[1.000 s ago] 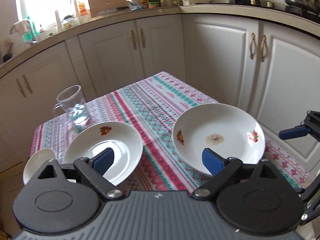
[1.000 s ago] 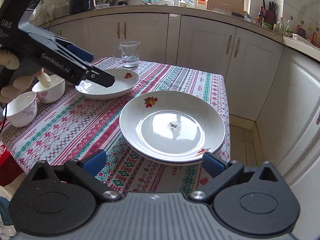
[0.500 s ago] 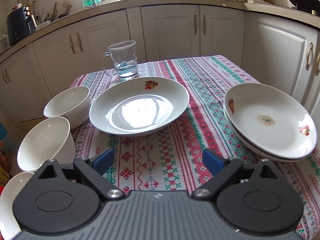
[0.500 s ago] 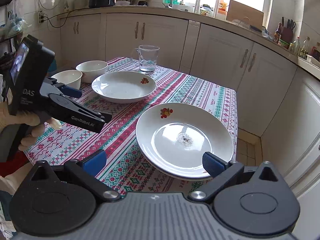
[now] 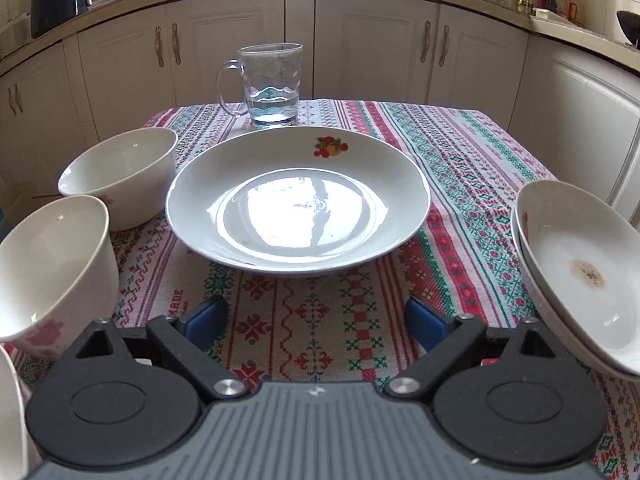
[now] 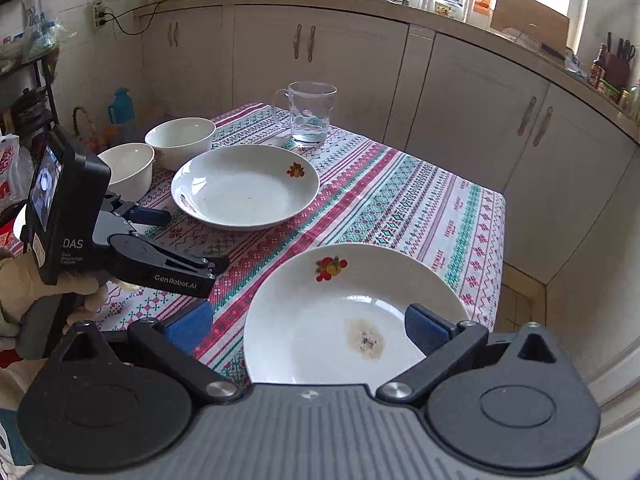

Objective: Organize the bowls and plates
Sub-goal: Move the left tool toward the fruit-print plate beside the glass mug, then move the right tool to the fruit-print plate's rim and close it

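Note:
A white deep plate [image 5: 298, 200] with a fruit print sits mid-table, straight ahead of my open, empty left gripper [image 5: 316, 320]; it also shows in the right wrist view [image 6: 245, 188]. Two white bowls stand left of it, one farther [image 5: 120, 176] and one nearer [image 5: 52, 264]; both show in the right wrist view [image 6: 180, 142], [image 6: 128, 168]. A stack of two stained plates [image 5: 576, 272] lies at the right table edge. My right gripper [image 6: 308, 326] is open and empty just above that stack [image 6: 352, 312]. The left gripper [image 6: 160, 240] shows at the left there.
A glass mug [image 5: 270, 84] with some water stands behind the plate on the patterned tablecloth [image 5: 460, 152]. A third white rim [image 5: 10, 412] shows at the bottom left. Cream cabinets [image 5: 380, 48] surround the table on the far and right sides.
My left gripper has swung left and moved closer, so the single plate is centred ahead. My right gripper has moved in low over the stacked plates.

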A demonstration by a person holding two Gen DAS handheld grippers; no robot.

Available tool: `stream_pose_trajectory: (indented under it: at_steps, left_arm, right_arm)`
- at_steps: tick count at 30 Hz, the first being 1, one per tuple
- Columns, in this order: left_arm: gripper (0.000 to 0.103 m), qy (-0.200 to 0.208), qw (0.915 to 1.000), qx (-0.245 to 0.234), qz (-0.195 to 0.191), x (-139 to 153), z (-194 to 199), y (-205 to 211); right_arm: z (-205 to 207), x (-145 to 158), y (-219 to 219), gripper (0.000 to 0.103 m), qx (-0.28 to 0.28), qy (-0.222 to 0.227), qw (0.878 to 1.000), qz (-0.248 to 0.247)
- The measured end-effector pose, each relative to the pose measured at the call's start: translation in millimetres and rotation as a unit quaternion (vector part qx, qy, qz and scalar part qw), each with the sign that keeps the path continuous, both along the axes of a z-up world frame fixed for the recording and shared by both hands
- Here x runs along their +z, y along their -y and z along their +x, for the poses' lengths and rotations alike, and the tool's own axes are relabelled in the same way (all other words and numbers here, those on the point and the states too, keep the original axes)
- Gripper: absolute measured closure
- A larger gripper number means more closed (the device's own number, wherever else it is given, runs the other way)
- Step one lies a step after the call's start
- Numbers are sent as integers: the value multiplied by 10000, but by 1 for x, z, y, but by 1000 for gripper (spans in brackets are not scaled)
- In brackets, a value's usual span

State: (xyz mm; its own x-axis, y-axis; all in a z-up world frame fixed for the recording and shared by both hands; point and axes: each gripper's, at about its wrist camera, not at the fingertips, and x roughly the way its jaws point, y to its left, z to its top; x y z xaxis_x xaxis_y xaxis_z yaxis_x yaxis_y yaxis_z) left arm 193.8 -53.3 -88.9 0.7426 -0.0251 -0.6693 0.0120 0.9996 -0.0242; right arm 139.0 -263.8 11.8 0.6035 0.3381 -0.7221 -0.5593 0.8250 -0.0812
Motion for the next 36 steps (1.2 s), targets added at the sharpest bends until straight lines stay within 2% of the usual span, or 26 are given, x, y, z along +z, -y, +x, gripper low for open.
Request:
stream_pose_trajectory:
  at_steps: [4, 9, 21, 28, 36]
  left_arm:
    - [0, 39, 10000, 29, -1, -3, 6, -2]
    - [0, 94, 9999, 129, -7, -4, 12, -4]
    - [1, 140, 9997, 209, 3, -4, 22, -11]
    - [1, 190, 9997, 89, 84, -4, 24, -9]
    - [7, 163, 9999, -32, -40, -3, 26, -13]
  right_arm:
    - [29, 2, -14, 0, 351, -53, 9993, -141]
    - [65, 4, -34, 0, 827, -133, 9958, -374]
    - [137, -8, -85, 0, 2094, -589, 9740, -630]
    - [181, -24, -110, 0, 2432, -837, 9636, -726]
    - [225, -39, -138, 0, 2837, -1072, 9500, -739]
